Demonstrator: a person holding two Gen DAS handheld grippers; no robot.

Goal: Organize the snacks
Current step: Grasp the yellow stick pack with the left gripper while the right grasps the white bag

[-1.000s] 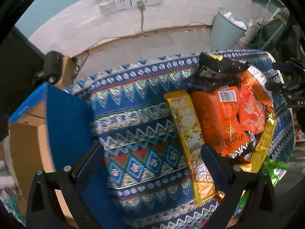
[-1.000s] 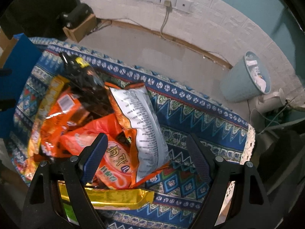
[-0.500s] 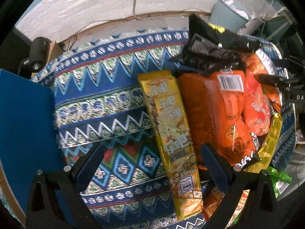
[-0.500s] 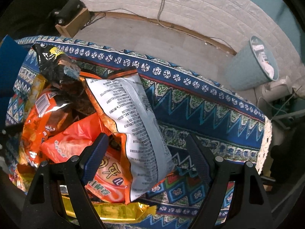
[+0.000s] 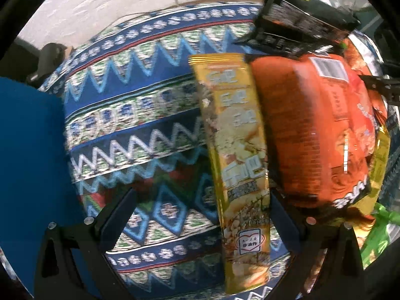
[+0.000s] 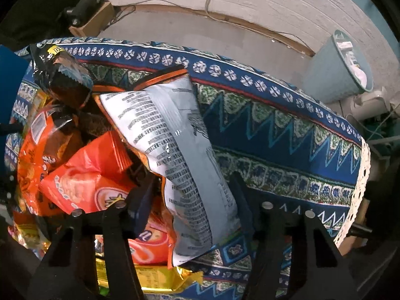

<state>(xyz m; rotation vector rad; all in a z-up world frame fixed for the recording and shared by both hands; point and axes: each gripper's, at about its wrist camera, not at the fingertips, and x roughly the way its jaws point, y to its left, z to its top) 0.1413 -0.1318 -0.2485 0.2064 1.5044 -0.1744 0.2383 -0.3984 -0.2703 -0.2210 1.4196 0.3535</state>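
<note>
Right wrist view: the right gripper [image 6: 192, 200] has just been closing, its jaws now drawn in on the grey-backed snack bag [image 6: 175, 147] between them, pads seemingly at the bag's sides. The bag's long axis runs away from the gripper, tilted up-left, atop the snack pile on the patterned cloth [image 6: 287, 135]. Over on the left, the left gripper [image 5: 200, 215] stands wide apart, straddling the long yellow packet [image 5: 237, 150] lying lengthwise between its jaws

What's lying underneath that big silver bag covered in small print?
The silver bag rests partly on an orange snack packet and a gold packet, its right side on the patterned tablecloth. Whatever lies beneath its middle is covered.
</note>
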